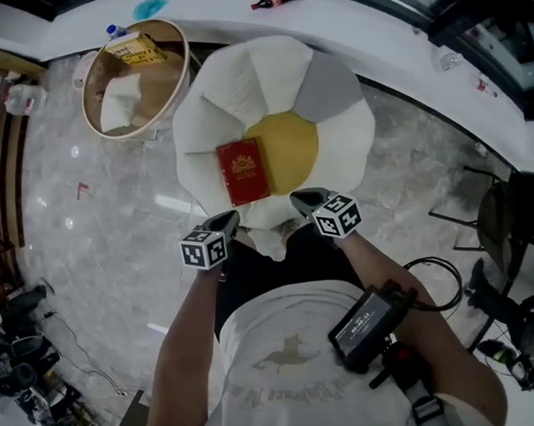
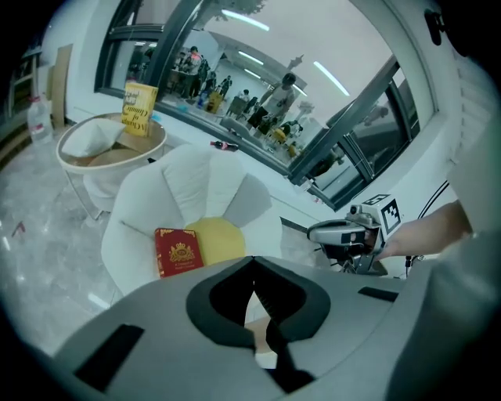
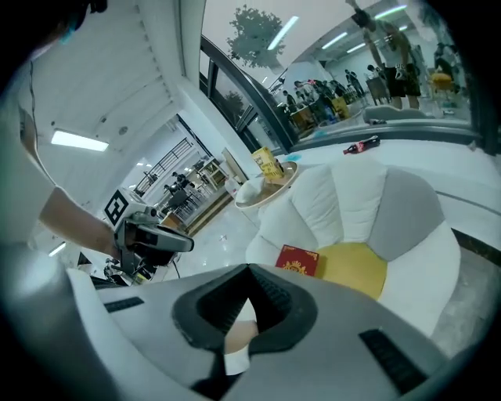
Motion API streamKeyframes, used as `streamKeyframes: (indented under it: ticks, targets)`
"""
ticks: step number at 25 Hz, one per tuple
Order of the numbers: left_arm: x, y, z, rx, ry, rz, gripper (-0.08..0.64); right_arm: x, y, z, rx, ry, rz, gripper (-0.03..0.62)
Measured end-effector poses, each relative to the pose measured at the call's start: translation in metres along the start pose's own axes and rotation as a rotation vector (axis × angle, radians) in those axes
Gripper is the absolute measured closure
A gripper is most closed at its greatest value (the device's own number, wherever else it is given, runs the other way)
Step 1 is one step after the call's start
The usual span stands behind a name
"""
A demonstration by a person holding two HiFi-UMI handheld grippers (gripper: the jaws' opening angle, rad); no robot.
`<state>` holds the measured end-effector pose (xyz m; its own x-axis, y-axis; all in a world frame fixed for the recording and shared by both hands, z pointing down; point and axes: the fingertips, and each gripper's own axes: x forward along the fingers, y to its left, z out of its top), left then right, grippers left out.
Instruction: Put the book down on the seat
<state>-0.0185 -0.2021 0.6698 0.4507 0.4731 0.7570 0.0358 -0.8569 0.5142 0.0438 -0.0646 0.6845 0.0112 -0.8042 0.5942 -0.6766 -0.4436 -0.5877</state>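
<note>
A red book with a gold crest (image 1: 243, 170) lies flat on the flower-shaped seat (image 1: 336, 144), half on its yellow centre and half on a white petal. The same book (image 2: 178, 251) shows in the left gripper view, and the book (image 3: 297, 260) in the right gripper view. My left gripper (image 1: 229, 221) hangs shut and empty near the seat's front edge, clear of the book. My right gripper (image 1: 301, 199) is also shut with nothing in it, just right of the book's near corner and above the seat. Each gripper shows in the other's view: the right gripper (image 2: 314, 231), the left gripper (image 3: 188, 243).
A round wooden-rimmed side table (image 1: 180, 67) stands left of the seat with a yellow box (image 1: 135, 50) and a white cushion in it. A cola bottle (image 1: 276, 0) lies on the white ledge behind. Cables and a dark stand (image 1: 497, 297) are on the marble floor at right.
</note>
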Motion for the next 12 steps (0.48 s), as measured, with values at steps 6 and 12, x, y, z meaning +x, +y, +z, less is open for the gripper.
streamKeyframes:
  ticks: [6, 12]
  targets:
    - [-0.013, -0.043, 0.008, 0.050, 0.002, -0.010, 0.549, -0.049, 0.020, 0.036, -0.041, -0.066, 0.009, 0.577]
    - [-0.032, -0.070, 0.025, 0.044, -0.079, -0.002, 0.549, -0.087, 0.052, 0.065, -0.084, -0.146, 0.053, 0.577]
